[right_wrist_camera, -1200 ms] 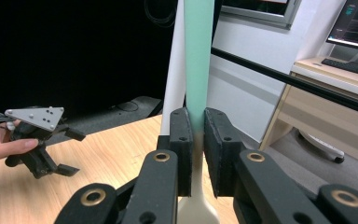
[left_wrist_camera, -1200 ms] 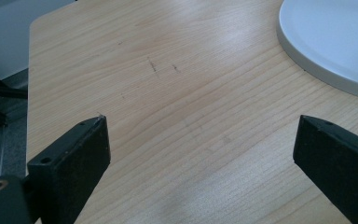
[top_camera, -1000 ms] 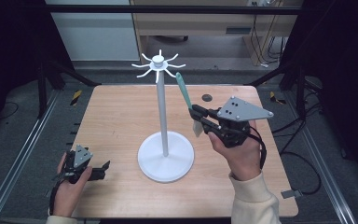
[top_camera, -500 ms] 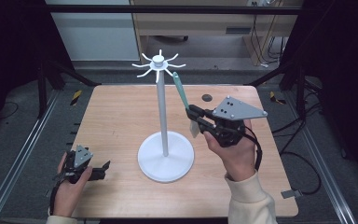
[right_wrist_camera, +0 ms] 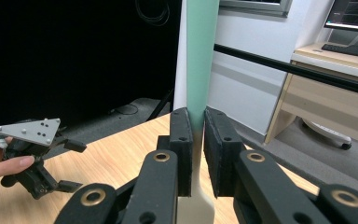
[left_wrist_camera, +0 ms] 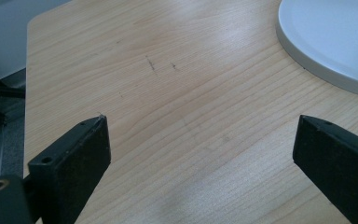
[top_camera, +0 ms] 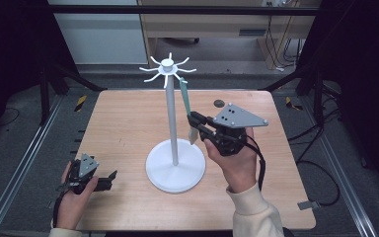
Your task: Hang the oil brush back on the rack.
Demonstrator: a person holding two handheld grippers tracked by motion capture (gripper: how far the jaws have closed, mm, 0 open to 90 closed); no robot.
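A slim spatula [top_camera: 186, 107], mint-green handle over a pale cream blade, stands nearly upright at the middle of the high view, handle end up beside the white stand's [top_camera: 173, 148] thin pole, just under its spoked hook crown. The right gripper [top_camera: 196, 124], held raised over the matte wooden table [top_camera: 123, 123], pinches the spatula between its black jaws. At lower left, the left gripper [top_camera: 109, 178] rests low, jaws spread wide around nothing.

A stand [top_camera: 174, 163] sits at the middle of the bench [top_camera: 123, 123]. The right gripper [top_camera: 195, 124] is just right of its pole, holding a spatula [top_camera: 186, 106] upright, its top apparently near the stand's hooks. The left gripper [top_camera: 109, 178] rests at the near left corner.
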